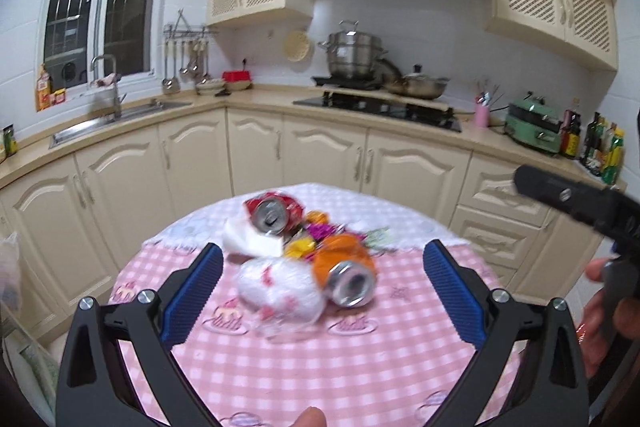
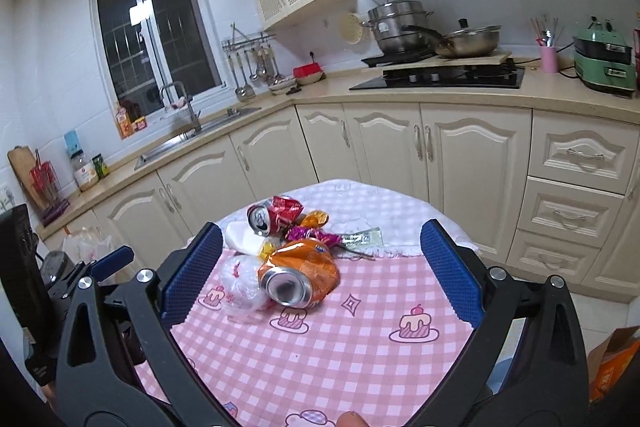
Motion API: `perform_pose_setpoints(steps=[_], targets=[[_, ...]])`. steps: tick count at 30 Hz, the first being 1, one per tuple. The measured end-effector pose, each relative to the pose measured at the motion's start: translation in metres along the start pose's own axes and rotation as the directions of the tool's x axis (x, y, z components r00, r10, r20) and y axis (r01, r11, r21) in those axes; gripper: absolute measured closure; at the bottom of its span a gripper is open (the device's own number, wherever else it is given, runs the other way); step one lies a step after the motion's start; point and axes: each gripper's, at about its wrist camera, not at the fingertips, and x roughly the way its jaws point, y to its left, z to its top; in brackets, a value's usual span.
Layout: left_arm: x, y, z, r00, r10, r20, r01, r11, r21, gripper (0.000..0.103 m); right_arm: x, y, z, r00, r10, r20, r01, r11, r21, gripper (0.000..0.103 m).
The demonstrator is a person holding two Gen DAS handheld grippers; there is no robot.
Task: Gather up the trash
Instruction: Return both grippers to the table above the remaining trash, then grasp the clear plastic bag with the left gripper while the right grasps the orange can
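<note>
A pile of trash lies on the pink checked tablecloth (image 1: 320, 367) (image 2: 360, 347). It holds a crushed orange can (image 1: 346, 273) (image 2: 298, 277), a crushed red can (image 1: 272, 213) (image 2: 272, 215), a crumpled clear plastic bag (image 1: 280, 291) (image 2: 240, 283), a white tissue (image 1: 250, 241) (image 2: 240, 237) and several candy wrappers (image 1: 320, 231) (image 2: 312, 235). My left gripper (image 1: 324, 293) is open and empty, above the table just short of the pile. My right gripper (image 2: 320, 275) is open and empty, likewise short of the pile.
Cream kitchen cabinets (image 1: 320, 151) (image 2: 460, 147) run behind the round table, with a sink (image 1: 120, 115), hob (image 1: 380, 107) and pots on the counter. The right gripper's body (image 1: 580, 203) shows at the right of the left wrist view. An orange bag (image 2: 612, 359) stands on the floor.
</note>
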Motion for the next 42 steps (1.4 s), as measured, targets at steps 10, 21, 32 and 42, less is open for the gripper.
perform_pose_setpoints(steps=[10, 21, 32, 42], targets=[[0.049, 0.029, -0.038, 0.989, 0.055, -0.135, -0.054, 0.999, 0.008, 0.005, 0.039, 0.001, -0.024, 0.993, -0.016, -0.12, 0.013, 1.0, -0.022, 0.006], [0.135, 0.023, -0.067, 0.942, 0.092, -0.323, -0.057, 0.992, 0.117, 0.005, 0.079, -0.006, -0.044, 0.974, -0.018, -0.226, 0.019, 1.0, 0.003, 0.006], [0.168, 0.048, -0.065, 0.916, 0.012, -0.4, -0.022, 1.0, -0.019, 0.033, 0.095, -0.009, -0.048, 0.965, -0.021, -0.263, 0.022, 1.0, 0.0, 0.006], [0.146, 0.082, -0.069, 0.936, -0.03, -0.352, -0.018, 0.991, -0.131, 0.056, 0.151, 0.026, -0.067, 0.926, -0.015, -0.377, -0.032, 0.993, -0.117, 0.006]])
